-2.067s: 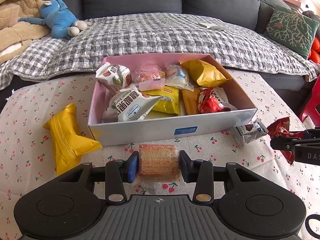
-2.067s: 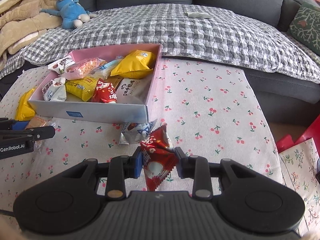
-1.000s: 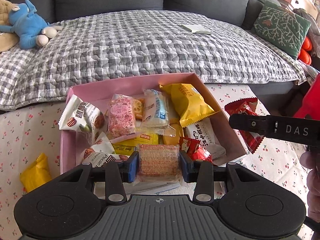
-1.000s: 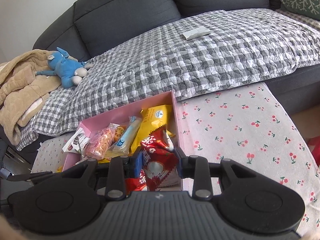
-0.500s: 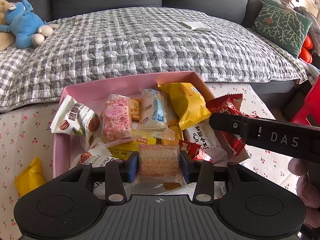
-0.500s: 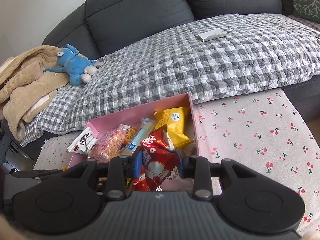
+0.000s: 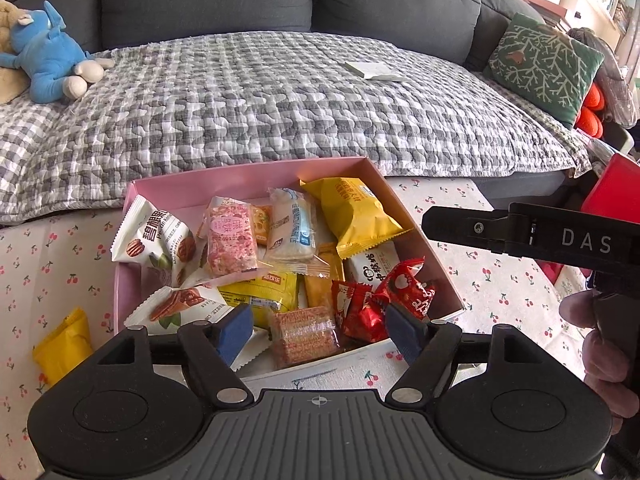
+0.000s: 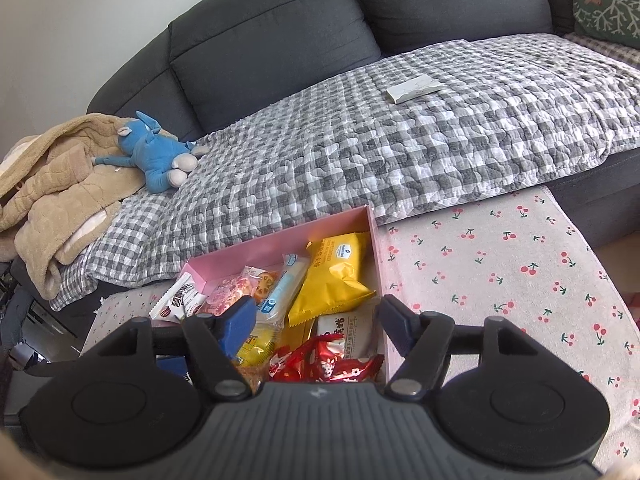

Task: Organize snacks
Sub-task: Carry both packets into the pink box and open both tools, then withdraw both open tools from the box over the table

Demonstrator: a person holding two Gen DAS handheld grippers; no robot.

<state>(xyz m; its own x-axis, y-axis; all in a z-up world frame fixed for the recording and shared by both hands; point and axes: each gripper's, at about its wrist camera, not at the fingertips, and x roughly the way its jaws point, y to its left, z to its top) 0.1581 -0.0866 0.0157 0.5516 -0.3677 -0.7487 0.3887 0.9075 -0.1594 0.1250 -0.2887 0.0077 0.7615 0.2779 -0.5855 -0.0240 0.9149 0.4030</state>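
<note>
pink box (image 7: 248,178): open, on cherry-print desk, crowded with packets | wafer packet (image 7: 306,334): clear wrap, flat, box's 6 o'clock edge | red packet (image 7: 404,292): crinkled, box's 4 o'clock corner | yellow packet (image 7: 64,344): on desk, 8 o'clock of box

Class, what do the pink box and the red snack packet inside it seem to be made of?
Pink box: probably cardboard, matte; thin, flat, straight walls with sharp folded corners. Red snack packet: likely plastic or foil film, glossy; it crinkles, catches highlights and has serrated sealed ends.
</note>
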